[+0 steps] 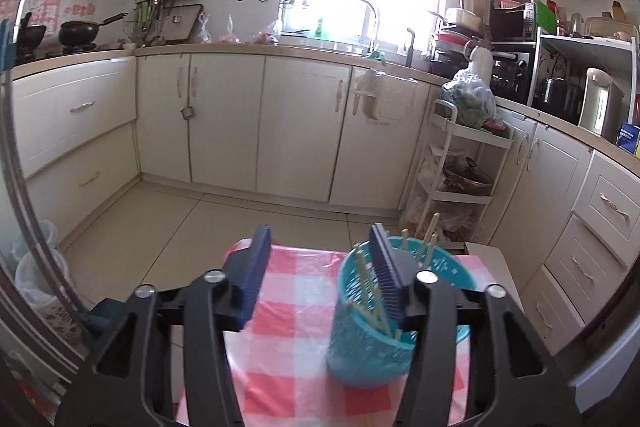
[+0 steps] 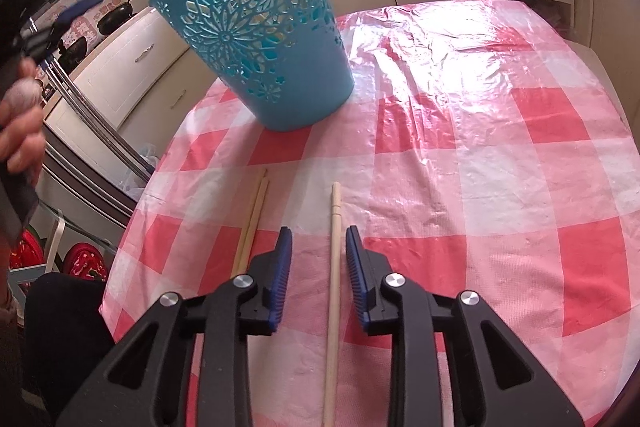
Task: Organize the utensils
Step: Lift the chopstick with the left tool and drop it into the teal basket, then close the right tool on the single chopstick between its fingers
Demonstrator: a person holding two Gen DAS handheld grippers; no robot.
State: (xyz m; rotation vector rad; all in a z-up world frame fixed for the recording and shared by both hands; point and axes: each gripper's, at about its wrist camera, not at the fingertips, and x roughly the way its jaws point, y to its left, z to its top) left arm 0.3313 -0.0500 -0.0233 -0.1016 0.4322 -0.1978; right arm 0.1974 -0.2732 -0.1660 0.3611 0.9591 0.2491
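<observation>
A blue perforated plastic basket [image 1: 368,331] stands on the red-and-white checked tablecloth [image 1: 280,307] and holds several pale wooden chopsticks [image 1: 370,291]. My left gripper [image 1: 320,243] is open and empty above the table, its right finger over the basket's rim. In the right wrist view the basket [image 2: 256,27] stands at the far left of the table. My right gripper [image 2: 316,239] is open low over the cloth, with a single chopstick [image 2: 334,267] lying between its fingers. Two more chopsticks [image 2: 250,223] lie side by side just left of it.
White kitchen cabinets [image 1: 224,123] run along the far wall, with a white rolling cart [image 1: 460,163] at the right. The table's left edge [image 2: 132,211] drops to the floor. The left gripper and hand [image 2: 24,115] show at the far left.
</observation>
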